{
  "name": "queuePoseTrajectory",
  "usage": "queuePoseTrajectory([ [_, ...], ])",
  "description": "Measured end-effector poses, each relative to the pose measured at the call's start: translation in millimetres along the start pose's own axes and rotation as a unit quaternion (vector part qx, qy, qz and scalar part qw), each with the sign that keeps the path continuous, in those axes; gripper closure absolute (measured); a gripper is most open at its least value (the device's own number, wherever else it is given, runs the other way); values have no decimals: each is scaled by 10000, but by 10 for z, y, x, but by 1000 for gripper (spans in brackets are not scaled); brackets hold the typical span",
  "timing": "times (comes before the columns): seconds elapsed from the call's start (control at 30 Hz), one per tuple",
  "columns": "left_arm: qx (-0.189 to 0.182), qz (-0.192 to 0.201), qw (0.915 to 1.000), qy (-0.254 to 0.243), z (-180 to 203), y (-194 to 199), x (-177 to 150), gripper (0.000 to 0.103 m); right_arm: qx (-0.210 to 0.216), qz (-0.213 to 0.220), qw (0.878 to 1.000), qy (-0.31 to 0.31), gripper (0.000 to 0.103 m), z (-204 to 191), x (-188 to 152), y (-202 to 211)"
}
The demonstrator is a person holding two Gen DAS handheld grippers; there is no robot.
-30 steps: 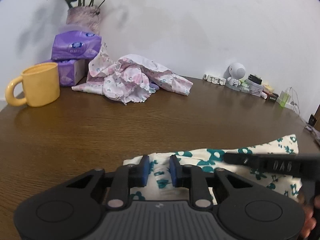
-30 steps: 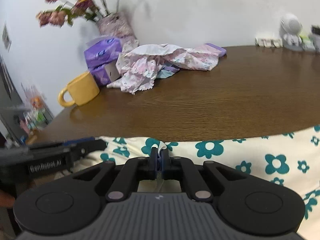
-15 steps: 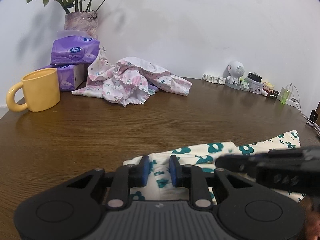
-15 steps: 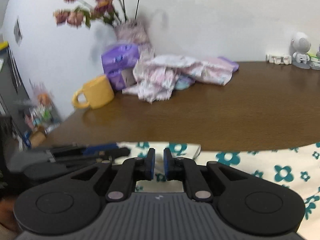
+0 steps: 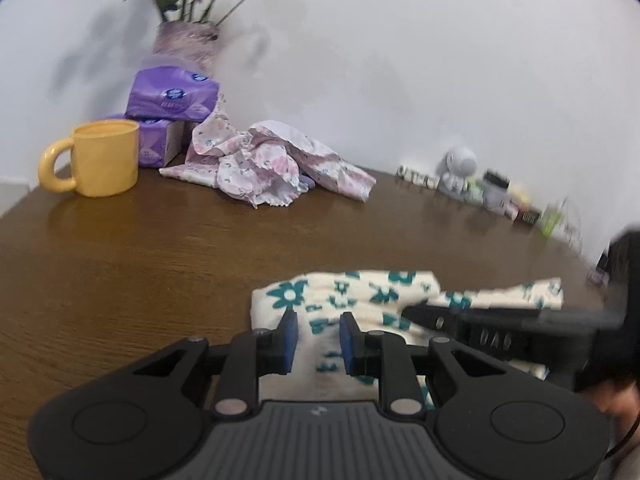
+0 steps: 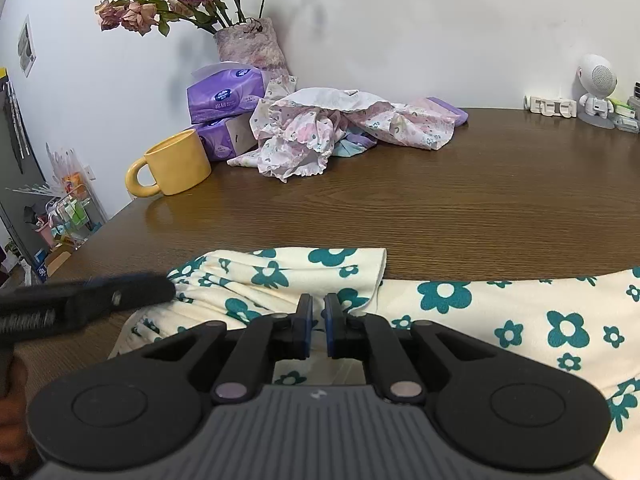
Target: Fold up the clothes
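We have the cream cotton garment with teal flower print (image 6: 460, 300) lying flat along the near edge of the brown wood-grain worktop (image 6: 440, 208), its left end already turned over into a doubled flap, so we judge ourselves partway through a fold. Our left tongs (image 5: 316, 334) stand a little parted above that left end; cloth shows in the gap, yet the pads do not seem to press it, so we read them as released. Our right tongs (image 6: 316, 326) show a narrow slit between the pads, nearly clenched, with nothing visibly caught; they hover over the flap's right edge. The next move, as we see it, calls for taking fresh hold of the longer stretch running off to the right and bringing it across evenly, keeping the edges lined up. At the far left of the worktop sit a yellow ceramic mug (image 6: 176, 164), stacked purple tissue packs (image 6: 226, 96) and a mottled vase of dried roses (image 6: 250, 46), with a crumpled pink floral garment (image 6: 320, 132) just beside them, likely waiting its turn. A small white robot figurine (image 6: 596, 88) stands far right against the plain white wall.
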State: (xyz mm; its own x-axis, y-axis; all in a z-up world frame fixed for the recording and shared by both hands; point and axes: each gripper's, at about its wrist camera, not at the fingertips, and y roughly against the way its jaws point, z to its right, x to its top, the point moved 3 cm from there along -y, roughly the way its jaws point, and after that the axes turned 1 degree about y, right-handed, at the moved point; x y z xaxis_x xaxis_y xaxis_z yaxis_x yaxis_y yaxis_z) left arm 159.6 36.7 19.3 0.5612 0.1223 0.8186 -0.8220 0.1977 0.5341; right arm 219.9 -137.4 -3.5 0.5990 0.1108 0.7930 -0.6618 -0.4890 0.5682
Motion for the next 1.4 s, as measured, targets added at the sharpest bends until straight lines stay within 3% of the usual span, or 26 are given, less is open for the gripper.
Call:
queuePoseTrajectory([
  [0.13, 109, 63, 9997, -225, 54, -8, -52, 83, 67, 79, 9996, -269, 94, 69, 13, 91],
  [0.2, 108, 95, 9996, -242, 51, -5, -68, 83, 83, 155, 9988, -456, 74, 121, 23, 177],
  [0.23, 105, 101, 9996, -240, 50, -3, -66, 83, 25, 248, 9986, -467, 54, 141, 17, 259],
  [0.4, 68, 112, 9998, -174, 40, 18, -48, 80, -93, 391, 9988, -266, 51, 202, 90, 431],
  [0.57, -26, 84, 9998, 150, -52, 41, 112, 74, 236, 46, 9953, -935, 51, 375, 344, 91],
  [0.7, -9, 25, 9998, 185, -129, -55, 341, 74, 356, -280, 9913, -1238, 56, 404, 379, -122],
  [0.77, -47, -65, 9998, 183, -143, -136, 436, 74, 430, -333, 9912, -1209, 92, 376, 364, -141],
  [0.83, -110, -172, 9996, 198, -156, -239, 514, 75, 543, -329, 9911, -1168, 101, 354, 336, -115],
  [0.93, -123, -284, 9994, 180, -170, -401, 568, 76, 617, -184, 9928, -1006, 102, 324, 300, 13],
  [1.0, -179, -397, 9989, 181, -183, -514, 587, 86, 710, -161, 9926, -970, 102, 330, 292, 103],
  [1.1, -347, -582, 9976, 149, -170, -645, 597, 87, 760, -268, 9922, -953, 102, 358, 264, 112],
  [1.3, -635, -1053, 9917, -385, 3, -804, 460, 95, 658, -391, 9925, -958, 102, 415, 200, -1],
  [1.4, -582, -1001, 9923, -441, 31, -797, 396, 96, 459, -372, 9946, -851, 100, 413, 192, -22],
])
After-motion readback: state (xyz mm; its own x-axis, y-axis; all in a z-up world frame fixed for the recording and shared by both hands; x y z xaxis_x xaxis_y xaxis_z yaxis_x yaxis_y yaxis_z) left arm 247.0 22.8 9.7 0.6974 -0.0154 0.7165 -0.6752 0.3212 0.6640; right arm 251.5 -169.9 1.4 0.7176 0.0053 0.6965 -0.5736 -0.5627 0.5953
